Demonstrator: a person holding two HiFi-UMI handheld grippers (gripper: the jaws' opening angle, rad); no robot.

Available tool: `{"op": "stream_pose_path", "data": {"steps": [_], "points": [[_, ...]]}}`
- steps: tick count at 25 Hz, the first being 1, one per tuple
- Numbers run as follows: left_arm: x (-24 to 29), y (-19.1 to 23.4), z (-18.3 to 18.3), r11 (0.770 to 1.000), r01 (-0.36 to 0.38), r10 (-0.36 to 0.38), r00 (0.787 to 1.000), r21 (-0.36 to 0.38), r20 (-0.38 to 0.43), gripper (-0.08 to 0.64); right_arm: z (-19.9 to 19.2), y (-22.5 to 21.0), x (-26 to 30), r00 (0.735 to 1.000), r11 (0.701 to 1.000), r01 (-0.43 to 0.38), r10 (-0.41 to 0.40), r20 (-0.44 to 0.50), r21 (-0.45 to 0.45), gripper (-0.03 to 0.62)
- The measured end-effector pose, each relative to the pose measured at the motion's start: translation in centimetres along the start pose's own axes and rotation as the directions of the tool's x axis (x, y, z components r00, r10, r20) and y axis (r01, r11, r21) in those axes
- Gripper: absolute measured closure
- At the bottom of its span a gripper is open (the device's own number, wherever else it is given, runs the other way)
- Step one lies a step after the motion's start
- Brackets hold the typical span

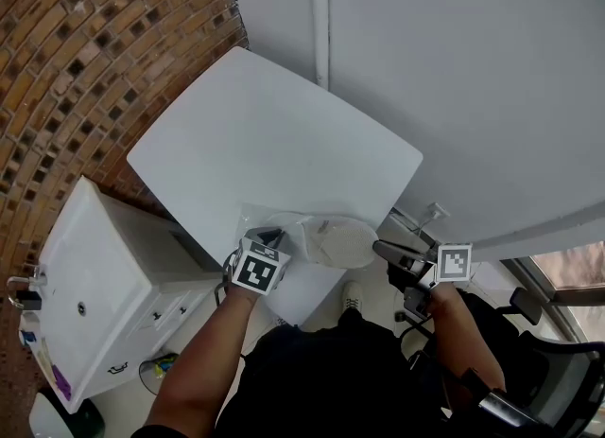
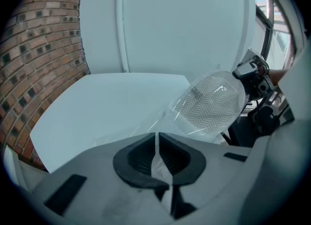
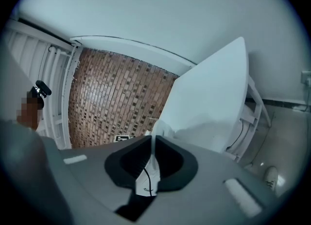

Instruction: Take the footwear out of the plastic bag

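A white tabletop [image 1: 274, 133] meets a white wall [image 1: 454, 67] and a brick wall [image 1: 85, 58]. The left hand-held gripper [image 2: 156, 134] pinches the clear plastic bag [image 2: 165, 117] stretching ahead; the zigzag-soled white slipper [image 2: 211, 105] inside reaches the right hand-held gripper [image 3: 153, 137], clamped on its edge

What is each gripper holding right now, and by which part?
The left gripper pinches the clear plastic bag by its loose film edge; the right gripper pinches the white slipper by a thin edge.
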State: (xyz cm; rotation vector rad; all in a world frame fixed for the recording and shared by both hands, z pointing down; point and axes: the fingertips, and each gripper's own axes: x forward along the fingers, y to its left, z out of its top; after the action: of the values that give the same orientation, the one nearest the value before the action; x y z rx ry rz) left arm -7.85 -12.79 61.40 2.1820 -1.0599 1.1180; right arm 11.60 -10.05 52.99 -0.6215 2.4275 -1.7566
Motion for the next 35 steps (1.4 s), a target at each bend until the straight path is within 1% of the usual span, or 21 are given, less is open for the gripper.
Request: {"op": "stream_pose_path", "data": {"steps": [2, 3, 4, 5, 9, 14, 18, 20, 22, 25, 28, 30, 31, 32, 33, 34, 35], "points": [[-0.2, 0.7, -0.2, 1.0, -0.02, 0.02, 1.0, -0.013, -0.006, 0.528, 0.2, -0.3, -0.4, 1.0, 1.0, 0.001, -0.002, 0.026, 0.027, 0.565], [-0.4, 1.4, -0.5, 0.999, -0.045, 0.045, 0.999, -0.02, -0.016, 0.532, 0.4, -0.4, -0.7, 0.999, 0.999, -0.001, -0.001, 0.042, 0.04, 0.565], [-0.5, 2.2, -1.0, 0.997, -0.071, 0.07, 0.997, -0.031, -0.028, 0.551, 0.6, -0.6, -1.2, 0.998, 0.999, -0.003, 0.0, 0.059, 0.049, 0.565], [-0.6, 3.0, -1.6, 0.995, -0.086, 0.084, 0.996, -0.049, -0.037, 0.549, 0.8, -0.8, -1.7, 0.997, 0.999, -0.004, 0.0, 0.073, 0.053, 0.565], [-0.9, 4.7, -2.9, 0.986, -0.085, 0.081, 0.996, -0.142, -0.032, 0.551, 1.2, -0.8, -2.4, 0.996, 0.999, -0.02, 0.016, 0.089, 0.042, 0.565], [-0.6, 5.1, -2.7, 0.981, -0.109, 0.102, 0.994, -0.16, -0.049, 0.551, 2.0, 0.8, -2.0, 0.99, 0.997, -0.067, 0.061, 0.125, 0.043, 0.565], [-0.1, 6.1, -2.3, 0.973, -0.131, 0.122, 0.991, -0.192, -0.061, 0.551, 3.4, 2.6, -2.4, 0.984, 0.994, -0.104, 0.1, 0.148, 0.017, 0.565], [-0.1, 7.2, -2.4, 0.966, -0.16, 0.147, 0.986, -0.205, -0.073, 0.551, 4.2, 3.5, -2.6, 0.98, 0.993, -0.121, 0.12, 0.161, -0.002, 0.564], [-0.2, 8.5, -2.7, 0.954, -0.183, 0.167, 0.982, -0.236, -0.088, 0.551, 4.9, 3.9, -2.8, 0.976, 0.991, -0.13, 0.13, 0.173, -0.014, 0.563], [-0.2, 9.8, -3.0, 0.937, -0.189, 0.17, 0.981, -0.293, -0.088, 0.551, 5.4, 3.7, -3.0, 0.974, 0.992, -0.125, 0.126, 0.188, -0.02, 0.563], [0.0, 10.2, -3.1, 0.932, -0.183, 0.165, 0.983, -0.314, -0.084, 0.551, 5.6, 3.4, -2.9, 0.972, 0.992, -0.125, 0.126, 0.197, -0.015, 0.561], [0.1, 10.0, -2.7, 0.939, -0.159, 0.148, 0.987, -0.306, -0.06, 0.549, 5.6, 3.0, -2.5, 0.973, 0.993, -0.12, 0.119, 0.195, -0.007, 0.561], [0.2, 9.6, -2.4, 0.948, -0.141, 0.134, 0.99, -0.285, -0.044, 0.542, 5.6, 2.7, -2.4, 0.975, 0.993, -0.115, 0.114, 0.191, -0.003, 0.561], [0.2, 9.1, -2.0, 0.962, -0.123, 0.12, 0.992, -0.245, -0.028, 0.501, 5.5, 2.5, -2.2, 0.977, 0.994, -0.111, 0.109, 0.186, 0.0, 0.561], [0.2, 8.4, -1.5, 0.977, -0.11, 0.109, 0.994, -0.183, -0.016, 0.44, 5.4, 2.3, -2.1, 0.978, 0.994, -0.109, 0.107, 0.179, 0.002, 0.561], [0.1, 7.7, -1.1, 0.99, -0.104, 0.103, 0.995, -0.099, -0.009, 0.397, 5.3, 2.2, -2.1, 0.979, 0.994, -0.109, 0.106, 0.174, 0.004, 0.561], [0.2, 6.9, -0.6, 0.995, -0.103, 0.103, 0.995, -0.002, -0.006, 0.37, 5.3, 2.1, -2.1, 0.98, 0.994, -0.11, 0.107, 0.17, 0.006, 0.561]]}}
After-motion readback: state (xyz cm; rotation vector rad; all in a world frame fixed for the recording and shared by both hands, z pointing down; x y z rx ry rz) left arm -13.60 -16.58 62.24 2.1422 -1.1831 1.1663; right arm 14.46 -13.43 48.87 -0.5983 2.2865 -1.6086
